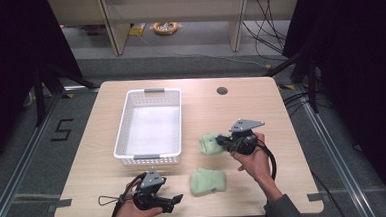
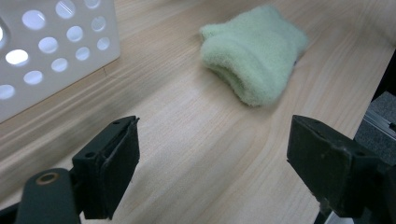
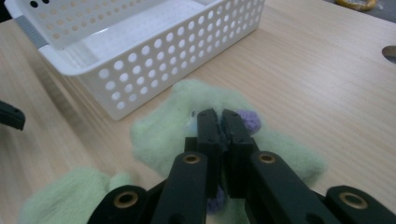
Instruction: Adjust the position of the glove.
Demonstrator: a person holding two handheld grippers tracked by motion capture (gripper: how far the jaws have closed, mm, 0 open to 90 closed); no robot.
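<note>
Two light green fuzzy socks lie on the wooden table. My right gripper is shut on the farther green sock, which has a purple patch, just right of the white basket. The nearer green sock lies flat toward the table's front; a part of this nearer sock shows at lower left in the right gripper view. My left gripper is open near the front edge, left of that sock, with bare table between its jaws.
The white perforated basket stands empty at the table's left middle; its corner is close to my left gripper. A round cable hole sits at the back right. Shelving and cables lie beyond the table.
</note>
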